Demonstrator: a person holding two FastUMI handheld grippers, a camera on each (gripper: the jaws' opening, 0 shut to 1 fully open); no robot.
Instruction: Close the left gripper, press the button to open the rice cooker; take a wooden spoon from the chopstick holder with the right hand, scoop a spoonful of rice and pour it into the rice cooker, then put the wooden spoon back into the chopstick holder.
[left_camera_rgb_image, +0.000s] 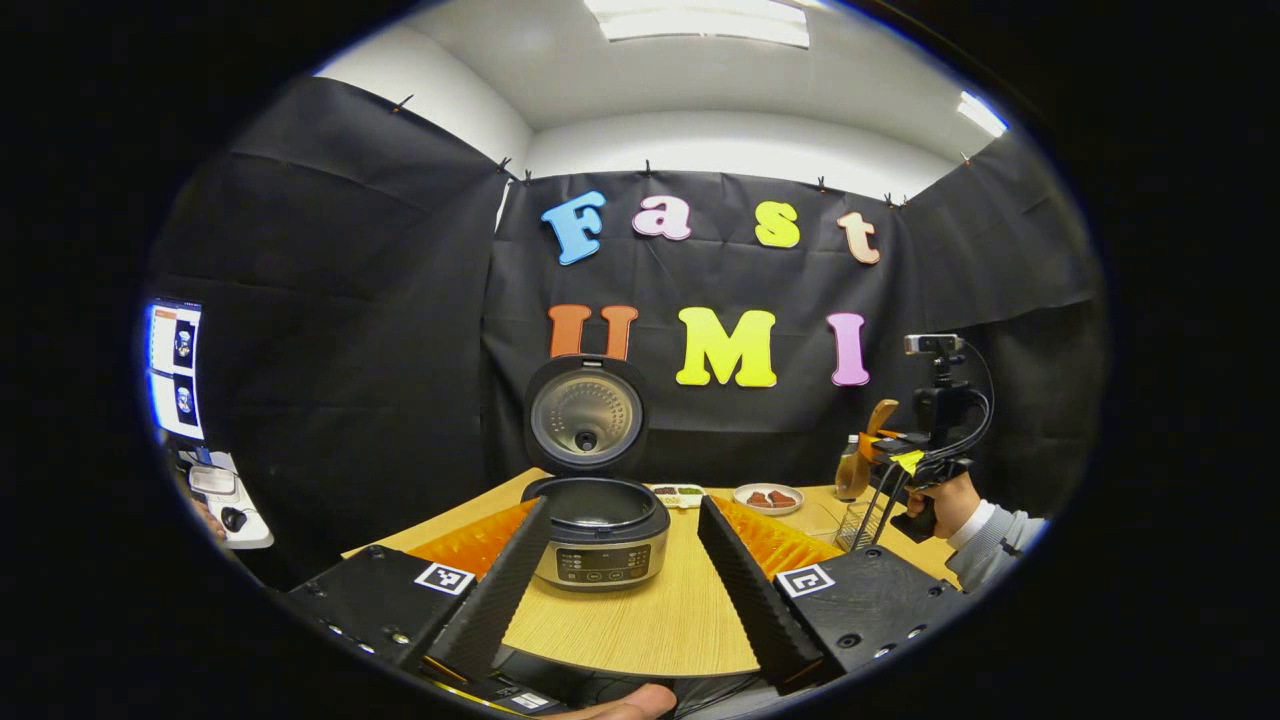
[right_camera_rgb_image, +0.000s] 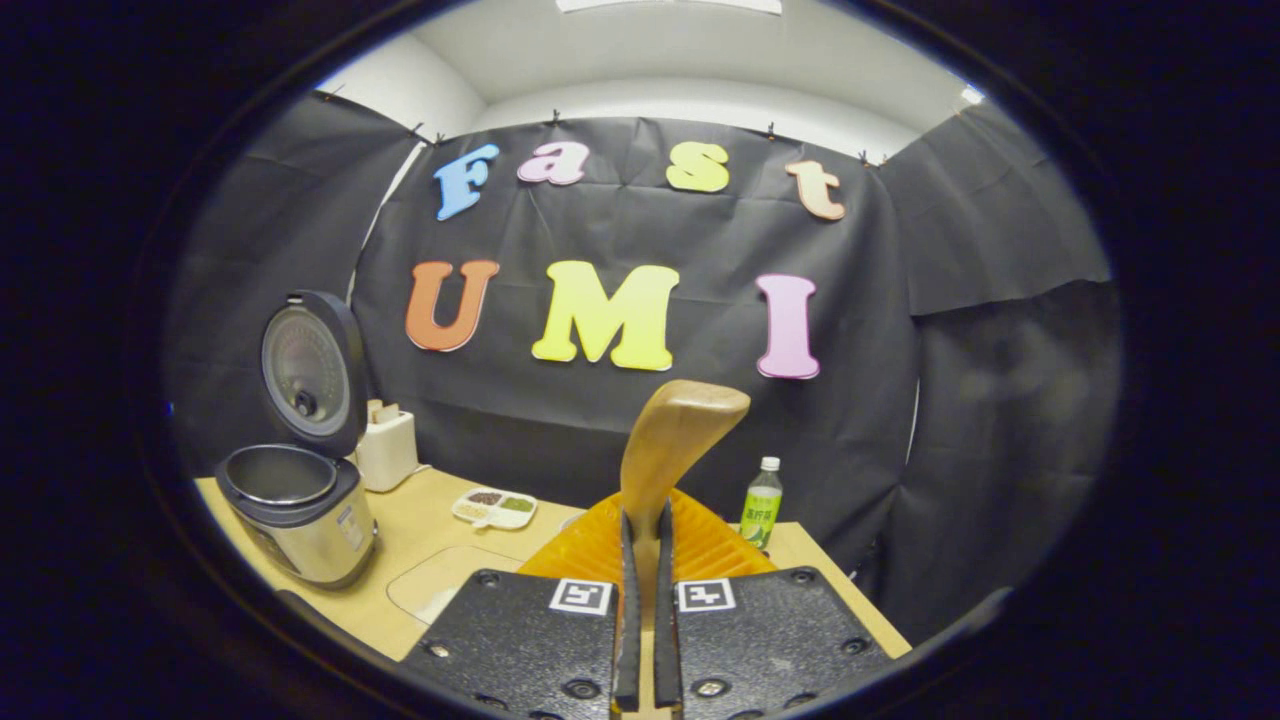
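The rice cooker (left_camera_rgb_image: 598, 535) stands open in the middle of the wooden table (left_camera_rgb_image: 660, 620), its lid (left_camera_rgb_image: 586, 415) upright behind the empty pot. My left gripper (left_camera_rgb_image: 622, 505) is open, one finger on each side of the cooker and nearer to me. At the right a hand holds my right gripper (left_camera_rgb_image: 905, 455) above the wire chopstick holder (left_camera_rgb_image: 865, 520). In the right gripper view, my right gripper (right_camera_rgb_image: 646, 520) is shut on the handle of the wooden spoon (right_camera_rgb_image: 680, 425), whose bowl points up. The cooker (right_camera_rgb_image: 300, 510) sits far left there.
A small divided dish (left_camera_rgb_image: 678, 492) of grains and a plate (left_camera_rgb_image: 768, 498) with red-brown pieces lie behind the cooker. A bottle (right_camera_rgb_image: 762, 503) stands at the table's far right. A white box (right_camera_rgb_image: 388, 447) sits beside the cooker, and a clear mat (right_camera_rgb_image: 440, 590) lies on the table.
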